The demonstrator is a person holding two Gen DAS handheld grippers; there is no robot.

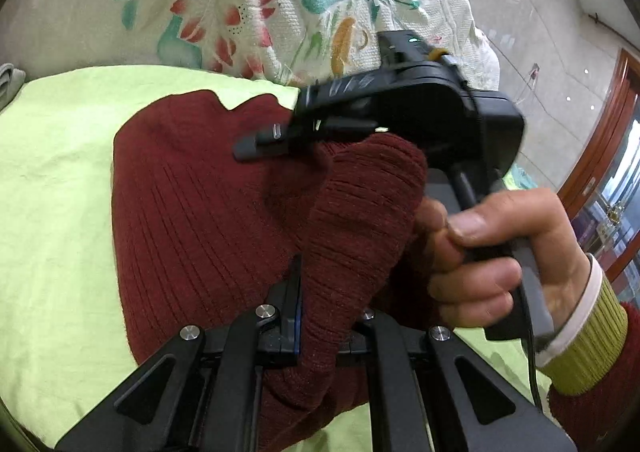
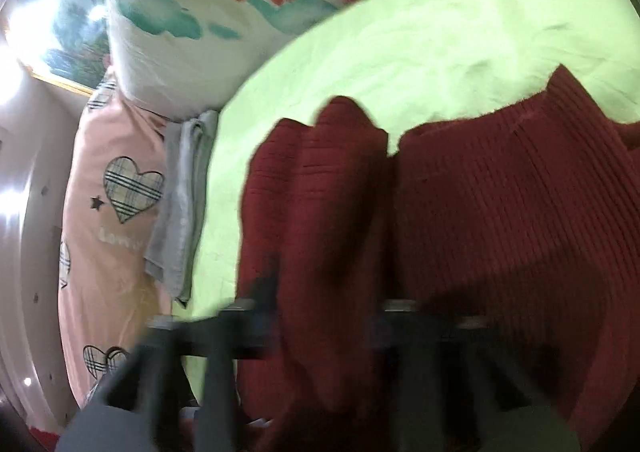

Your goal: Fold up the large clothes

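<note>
- So the left gripper (image 1: 320,316) is pinched tight on a fold of the maroon sweater (image 1: 192,187), which lies on the green bed sheet (image 1: 52,171).
- Right gripper (image 1: 248,145): jaws nearly together just above the sweater; can't tell if it's gripping, its own view is blurred.

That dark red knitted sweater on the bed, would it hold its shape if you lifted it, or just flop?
Probably flop: the sweater already droops in a soft fold where the left gripper pinches it. Its thick ribbed knit suggests some weight. It looks grippy, unlikely to slide on the green sheet.
</note>
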